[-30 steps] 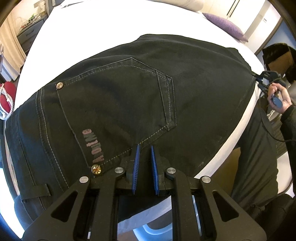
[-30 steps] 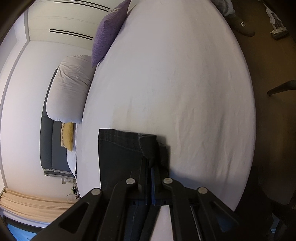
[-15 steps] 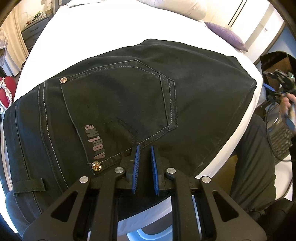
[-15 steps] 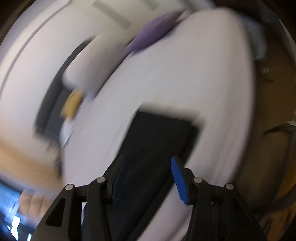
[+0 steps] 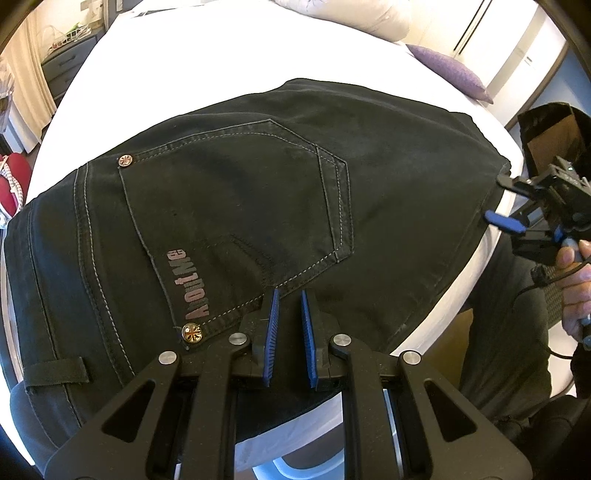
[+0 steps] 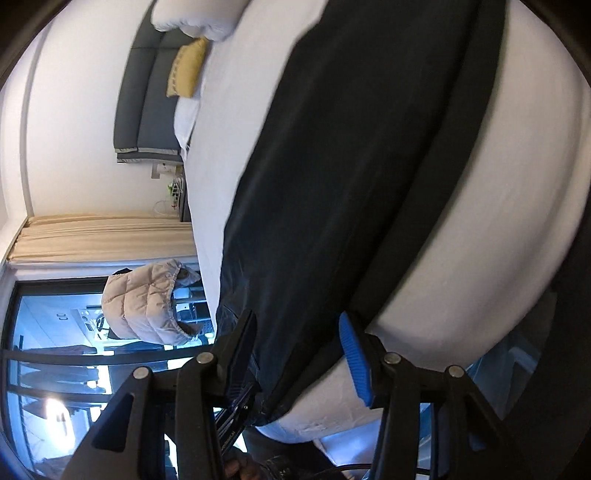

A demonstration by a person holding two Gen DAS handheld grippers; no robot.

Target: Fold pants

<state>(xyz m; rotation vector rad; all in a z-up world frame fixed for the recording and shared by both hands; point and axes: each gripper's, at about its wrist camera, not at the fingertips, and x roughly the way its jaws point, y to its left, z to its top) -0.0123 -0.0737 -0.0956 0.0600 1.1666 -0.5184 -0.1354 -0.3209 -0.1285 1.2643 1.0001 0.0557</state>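
Observation:
Black jeans (image 5: 236,206) lie folded on a white bed (image 5: 207,55), back pocket up, with a pink logo and brass rivets. My left gripper (image 5: 288,299) hovers over the near edge of the pants by the pocket's lower corner; its blue pads stand a narrow gap apart with nothing between them. My right gripper (image 5: 496,201) shows at the right in the left wrist view, open at the pants' far right fold edge. In the right wrist view the right gripper (image 6: 295,325) is wide open, jaws astride the edge of the pants (image 6: 351,166).
A purple pillow (image 5: 447,70) and white pillows (image 5: 347,11) lie at the bed's far side. A dresser (image 5: 62,62) and a red object (image 5: 14,177) stand at the left. The bed's near edge (image 5: 436,321) drops to the person's dark-trousered legs (image 5: 506,332). A beige puffer jacket (image 6: 147,302) hangs by the window.
My right gripper let go of the pants' folded end, opened wide, swung around and now sits astride the pants' edge. My left gripper stayed over the pocket, pulling back slightly.

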